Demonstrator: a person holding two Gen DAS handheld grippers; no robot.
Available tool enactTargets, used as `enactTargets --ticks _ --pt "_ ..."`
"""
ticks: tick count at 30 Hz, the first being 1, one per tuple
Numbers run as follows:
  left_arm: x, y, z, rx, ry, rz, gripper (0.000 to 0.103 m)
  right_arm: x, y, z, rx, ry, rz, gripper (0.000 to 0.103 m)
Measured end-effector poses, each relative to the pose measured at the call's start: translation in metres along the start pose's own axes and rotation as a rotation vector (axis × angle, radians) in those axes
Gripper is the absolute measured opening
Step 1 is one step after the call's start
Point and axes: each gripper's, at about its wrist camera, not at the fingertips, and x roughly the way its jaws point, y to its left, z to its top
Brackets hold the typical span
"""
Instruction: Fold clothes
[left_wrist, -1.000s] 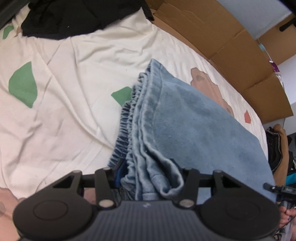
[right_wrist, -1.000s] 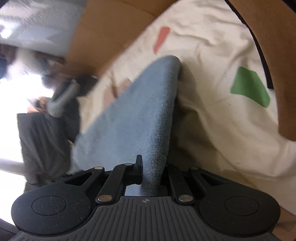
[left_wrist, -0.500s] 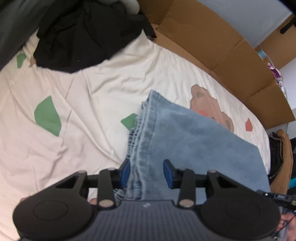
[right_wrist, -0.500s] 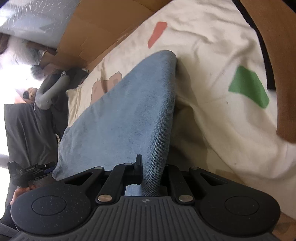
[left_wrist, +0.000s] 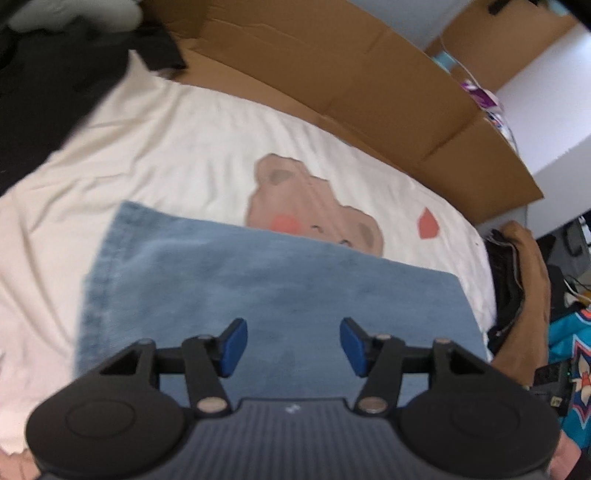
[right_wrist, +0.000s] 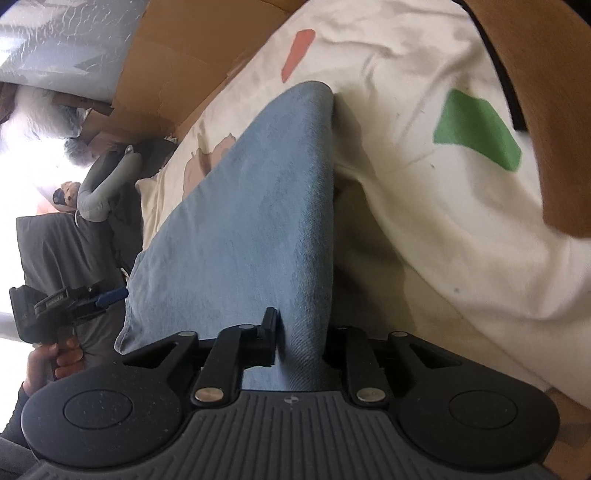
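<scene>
Cream cotton sheet (left_wrist: 177, 155) bears folded denim (left_wrist: 258, 280); left claw (left_wrist: 293, 341) opening empty, right claw (right_wrist: 301, 332) loosening around denim.

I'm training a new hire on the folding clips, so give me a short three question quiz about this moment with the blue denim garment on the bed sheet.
1. True or false: the left gripper has the blue denim garment clamped in its jaws.
2. Which printed figure on the cream sheet is partly covered by the garment's far edge? A a brown bear B a green patch C a red patch
3. Fill in: the fabric between the jaws of the right gripper is ____ in colour.

Key
1. False. Its jaws stand apart and are opening, with nothing between the blue pads.
2. A, the brown bear.
3. Blue. The fold lies between the jaws, which are opening.
</scene>
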Motion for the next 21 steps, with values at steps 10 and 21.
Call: enactTargets --ticks 10,21 --pt "0.028 -0.027 -0.002 -0.048 0.035 -0.025 0.064 -0.006 -0.010 -0.016 0.054 0.033 -0.001 0.026" --pt "0.056 -0.052 -0.038 0.028 0.188 -0.011 0.063 -0.022 0.012 -0.040 0.132 -0.045 -0.061 0.016"
